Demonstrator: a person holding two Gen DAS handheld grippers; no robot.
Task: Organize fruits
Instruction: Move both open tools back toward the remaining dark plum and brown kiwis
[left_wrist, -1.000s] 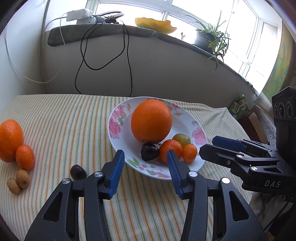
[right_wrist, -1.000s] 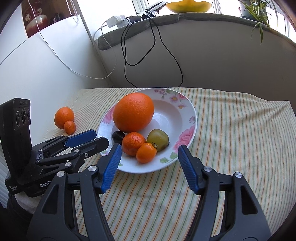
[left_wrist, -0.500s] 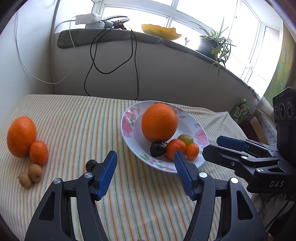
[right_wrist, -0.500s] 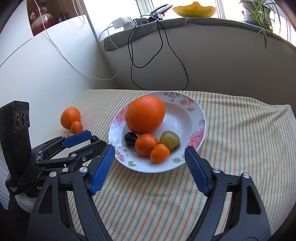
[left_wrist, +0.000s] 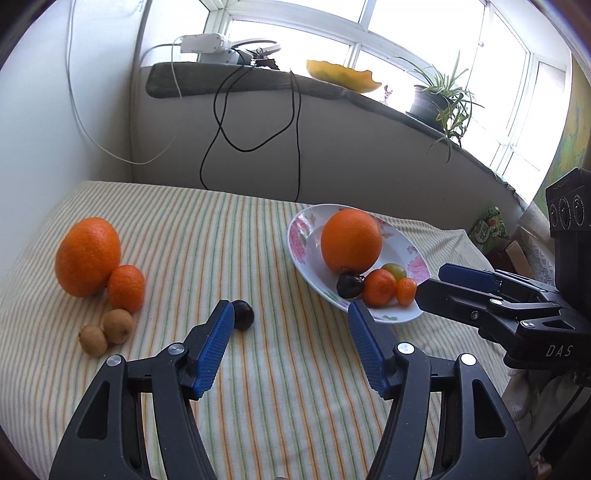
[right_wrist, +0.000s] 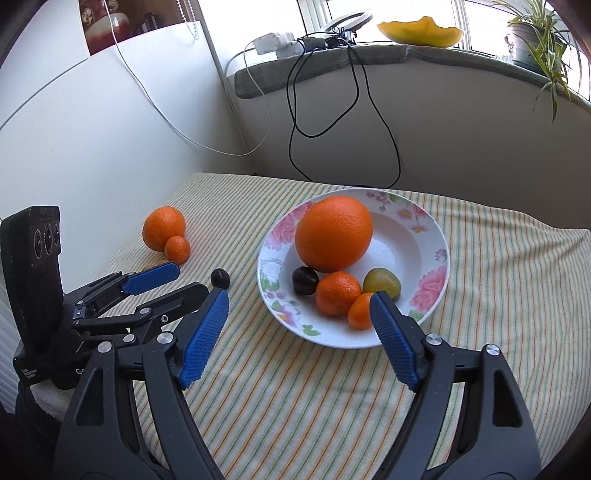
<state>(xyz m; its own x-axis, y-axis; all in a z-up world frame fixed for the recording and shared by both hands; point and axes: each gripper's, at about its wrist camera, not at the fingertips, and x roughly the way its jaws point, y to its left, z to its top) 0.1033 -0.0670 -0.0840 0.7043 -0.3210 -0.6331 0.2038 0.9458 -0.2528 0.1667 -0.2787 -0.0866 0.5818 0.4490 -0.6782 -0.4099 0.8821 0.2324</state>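
Since a second before, both claws had drawn back from the flowered white ceramic plate (right_wrist: 436, 236) and had just been opening; the left gripper (left_wrist: 291, 343) and right gripper (right_wrist: 299, 332) now gaped wide with nothing between their blue pads. The plate held five fruits: one large orange (right_wrist: 334, 233), two small mandarins, one green plum and one dark plum. On the striped cloth (left_wrist: 229, 236) lay five more: one orange, one mandarin, two brown kiwis (left_wrist: 107, 331) and one dark plum (left_wrist: 243, 314).
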